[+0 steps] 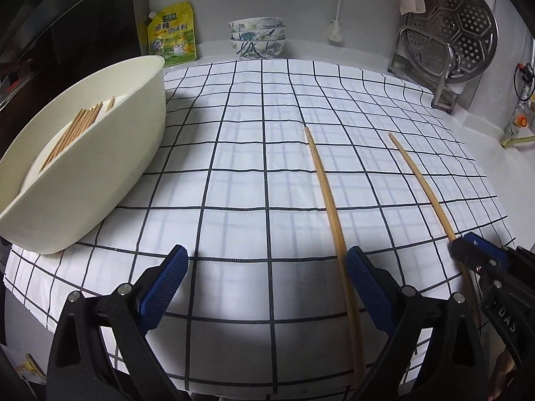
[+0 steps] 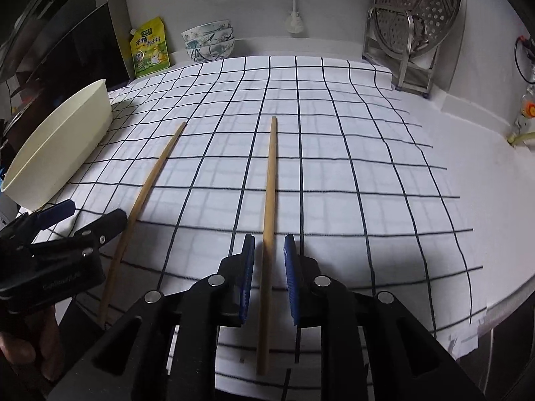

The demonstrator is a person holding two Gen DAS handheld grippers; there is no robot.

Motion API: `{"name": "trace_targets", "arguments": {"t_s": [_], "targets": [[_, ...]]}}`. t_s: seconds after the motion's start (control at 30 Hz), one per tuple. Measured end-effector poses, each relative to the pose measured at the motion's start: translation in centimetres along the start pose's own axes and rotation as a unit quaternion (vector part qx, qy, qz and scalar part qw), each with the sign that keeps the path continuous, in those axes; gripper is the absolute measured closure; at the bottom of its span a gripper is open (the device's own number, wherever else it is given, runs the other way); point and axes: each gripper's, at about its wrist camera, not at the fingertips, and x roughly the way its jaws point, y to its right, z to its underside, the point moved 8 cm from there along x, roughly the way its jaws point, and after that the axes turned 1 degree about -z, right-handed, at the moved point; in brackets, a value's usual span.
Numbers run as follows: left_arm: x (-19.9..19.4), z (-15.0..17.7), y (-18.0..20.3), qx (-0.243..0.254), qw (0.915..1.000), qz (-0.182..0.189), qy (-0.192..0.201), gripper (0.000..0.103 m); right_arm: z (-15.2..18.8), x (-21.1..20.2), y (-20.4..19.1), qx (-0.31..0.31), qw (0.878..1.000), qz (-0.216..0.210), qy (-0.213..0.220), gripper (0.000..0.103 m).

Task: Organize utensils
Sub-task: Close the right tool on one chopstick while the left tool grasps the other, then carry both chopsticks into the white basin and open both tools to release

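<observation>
The right tool [image 2: 268, 280], part-open and gripping nothing, straddles one chopstick [image 2: 269, 220] running lengthwise between its fingers on the checked-cloth bench [image 2: 367, 167], while the wide-open, empty left tool [image 1: 264, 287] flanks a second chopstick [image 1: 329, 200] near the cream tub [image 1: 110, 180].

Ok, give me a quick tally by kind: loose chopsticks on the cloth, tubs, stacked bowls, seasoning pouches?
Loose chopsticks on the cloth: 2, left one, right one
Cream tub with more chopsticks inside: 1
Stacked patterned bowls: 3
Yellow seasoning pouch: 1
Total: 7
</observation>
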Motion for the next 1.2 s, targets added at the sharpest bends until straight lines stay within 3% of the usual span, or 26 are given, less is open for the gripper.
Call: {"name": "trace_targets", "arguments": {"t_s": [0.4,0.47,0.53,0.57,0.63,0.7,0.93,1.2], "targets": [[1.4,-0.3,1.8,0.010,0.9999,-0.004,-0.009,0.011,-0.8,1.5,0.0,-0.026,0.999,0.018,0.006,0.085],[1.2,-0.4,2.1,0.013,0.9999,-0.001,-0.004,0.021,-0.8,1.5,-0.1,-0.030,0.999,0.019,0.008,0.087],[0.8,-0.5,2.5,0.019,0.9998,0.005,0.001,0.043,-0.7,1.5,-0.3,-0.032,0.999,0.017,0.009,0.092],[0.7,-0.5,2.6,0.022,0.9997,0.008,0.002,0.049,-0.7,1.4,-0.4,-0.034,0.999,0.016,0.010,0.095],[0.5,-0.5,3.0,0.028,0.9995,0.015,0.003,0.084,-0.6,1.4,-0.5,-0.036,0.999,0.018,0.011,0.096],[0.3,-0.5,3.0,0.028,0.9993,0.023,-0.001,0.096,-0.6,1.4,-0.5,-0.032,0.999,0.015,0.011,0.096],[-0.7,-0.8,1.6,0.013,0.9989,0.045,-0.006,0.096,-0.9,0.6,-0.6,0.010,1.000,-0.025,0.012,0.097],[-4.9,-3.9,-3.0,-0.014,0.9977,0.051,0.043,0.096,-4.1,-1.5,-5.1,0.026,0.996,-0.074,0.050,0.097]]}}
